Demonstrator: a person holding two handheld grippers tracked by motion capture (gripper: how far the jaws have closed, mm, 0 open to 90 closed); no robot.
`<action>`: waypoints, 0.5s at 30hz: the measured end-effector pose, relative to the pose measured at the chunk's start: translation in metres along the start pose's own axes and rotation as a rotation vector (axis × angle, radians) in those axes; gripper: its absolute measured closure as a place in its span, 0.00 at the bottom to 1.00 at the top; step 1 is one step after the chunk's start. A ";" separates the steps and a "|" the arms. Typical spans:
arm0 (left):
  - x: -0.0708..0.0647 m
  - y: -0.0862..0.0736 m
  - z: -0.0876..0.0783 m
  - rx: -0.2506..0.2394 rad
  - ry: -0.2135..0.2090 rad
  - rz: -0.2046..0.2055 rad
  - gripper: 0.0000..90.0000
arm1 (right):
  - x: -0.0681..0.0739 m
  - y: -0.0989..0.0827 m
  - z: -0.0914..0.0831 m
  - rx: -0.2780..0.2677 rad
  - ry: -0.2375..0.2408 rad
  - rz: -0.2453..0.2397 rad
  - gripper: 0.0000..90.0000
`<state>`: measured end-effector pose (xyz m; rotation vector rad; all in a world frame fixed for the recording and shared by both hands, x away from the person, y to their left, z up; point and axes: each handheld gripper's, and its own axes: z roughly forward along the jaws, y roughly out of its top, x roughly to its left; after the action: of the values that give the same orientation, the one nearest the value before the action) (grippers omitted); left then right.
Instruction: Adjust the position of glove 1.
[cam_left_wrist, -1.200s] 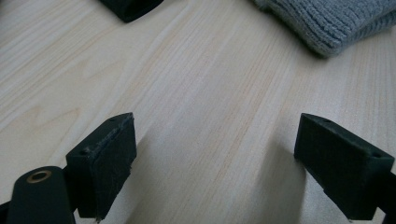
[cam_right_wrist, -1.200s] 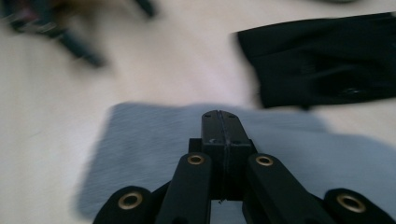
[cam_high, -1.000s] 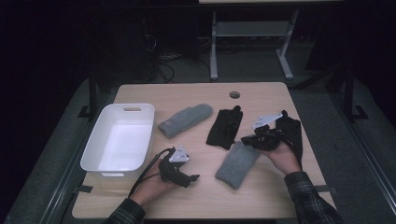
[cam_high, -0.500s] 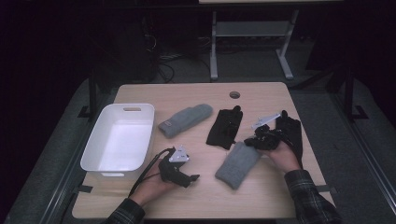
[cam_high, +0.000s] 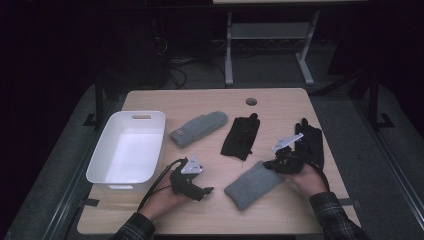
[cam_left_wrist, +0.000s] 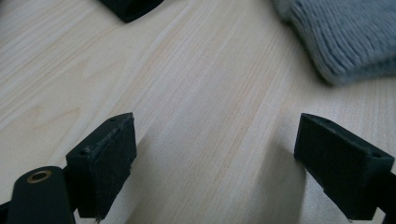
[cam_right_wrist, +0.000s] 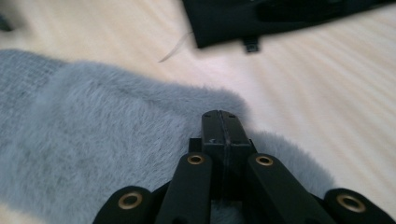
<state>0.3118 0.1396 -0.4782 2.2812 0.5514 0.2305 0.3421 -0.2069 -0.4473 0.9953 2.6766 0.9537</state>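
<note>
The wooden table (cam_high: 210, 102) carried a white bin (cam_high: 127, 147) at nine o'clock, a grey mitten (cam_high: 199, 129) and a black glove (cam_high: 241, 136) near the centre, another black glove (cam_high: 311, 142) at three o'clock, and a second grey mitten (cam_high: 255, 184) at five o'clock. The right tongs (cam_high: 274, 165) were pressed together over that mitten's fuzzy edge, gripping nothing visible. The left tongs (cam_high: 206, 191) gaped wide over bare wood.

Dim room, grey floor (cam_high: 75, 150), metal desk frame (cam_high: 270, 35) behind.
</note>
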 end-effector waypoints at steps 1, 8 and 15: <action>0.000 0.000 0.000 -0.001 0.000 0.001 0.13 | 0.002 0.000 -0.001 -0.001 0.002 -0.008 1.00; 0.000 0.000 0.000 -0.003 0.001 -0.001 0.13 | -0.001 -0.008 -0.026 -0.065 -0.064 0.024 1.00; 0.000 0.000 0.000 -0.001 0.002 0.000 0.13 | -0.026 -0.033 -0.040 -0.066 -0.144 0.111 1.00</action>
<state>0.3117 0.1396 -0.4784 2.2797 0.5524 0.2323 0.3315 -0.2636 -0.4380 1.1617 2.4797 0.9448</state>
